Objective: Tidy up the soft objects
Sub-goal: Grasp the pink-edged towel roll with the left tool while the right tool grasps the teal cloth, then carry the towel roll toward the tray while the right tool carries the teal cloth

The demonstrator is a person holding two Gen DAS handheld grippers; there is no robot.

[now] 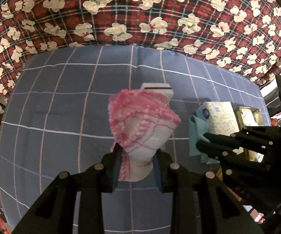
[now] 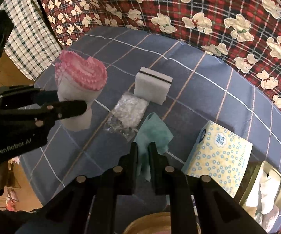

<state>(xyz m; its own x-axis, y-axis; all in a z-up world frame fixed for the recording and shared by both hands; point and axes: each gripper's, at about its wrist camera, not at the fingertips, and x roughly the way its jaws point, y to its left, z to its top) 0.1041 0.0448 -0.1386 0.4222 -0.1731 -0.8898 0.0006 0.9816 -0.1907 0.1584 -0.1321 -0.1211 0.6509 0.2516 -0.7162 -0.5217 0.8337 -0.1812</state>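
The pink-and-white cloth (image 1: pixel 142 122), folded into a thick bundle with a pink scalloped edge, is held clear of the blue checked sheet (image 1: pixel 62 101) by the left gripper (image 1: pixel 137 156), whose two fingers are closed on its lower white part. In the right wrist view the same bundle (image 2: pixel 81 80) is seen at the left of the sheet (image 2: pixel 208 81), pinched from the side, with its pink edge uppermost.

A teal cloth (image 2: pixel 154 134) is clamped between the fingers of the right gripper (image 2: pixel 143 154); it hangs crumpled beyond the fingertips, and whether its far end touches the sheet cannot be told. In the left wrist view this cloth (image 1: pixel 197 134) is seen at the right, with the right gripper (image 1: pixel 218 146) in front of it.

A white sponge with a dark stripe (image 2: pixel 153 86) lies on the sheet, and a clear crinkled plastic bag (image 2: pixel 126 115) lies just in front of it, touching its near edge. A yellow tissue box with blue rings (image 2: pixel 218 158) rests at the right, near the teal cloth. Just beyond the box, at the lower right, a gold-rimmed container (image 2: pixel 265 191) with white material inside is seen. Behind the sheet, a red plaid fabric printed with cream bears (image 1: pixel 140 15) is spread.
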